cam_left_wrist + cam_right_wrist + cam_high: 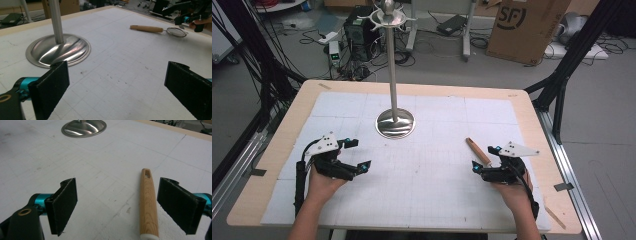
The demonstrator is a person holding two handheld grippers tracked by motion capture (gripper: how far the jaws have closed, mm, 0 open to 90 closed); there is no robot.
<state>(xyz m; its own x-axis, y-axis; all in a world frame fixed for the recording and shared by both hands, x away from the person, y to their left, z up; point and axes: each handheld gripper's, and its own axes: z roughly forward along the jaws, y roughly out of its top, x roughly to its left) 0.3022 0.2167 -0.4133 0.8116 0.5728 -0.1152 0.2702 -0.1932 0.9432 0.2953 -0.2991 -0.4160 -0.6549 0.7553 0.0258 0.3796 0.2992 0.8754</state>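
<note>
My right gripper point(117, 207) has its fingers point(63, 205) spread wide, the small wire strainer's light wooden handle point(148, 205) lying flat between them, untouched, at lower right. My left gripper point(117, 92) gapes wide over bare white-matted desk point(120, 65), polished steel stand base point(58, 50) upper left.

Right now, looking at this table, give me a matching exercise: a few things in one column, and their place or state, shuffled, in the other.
Things:
1. strainer
2. metal stand
3. left gripper
4. right gripper

Place or state:
A. upright at the middle of the mat
B. jaws open over bare mat
C. lying flat, wooden handle toward the stand
D. jaws open either side of the wooden handle

Pairs: 1-C, 2-A, 3-B, 4-D
</note>
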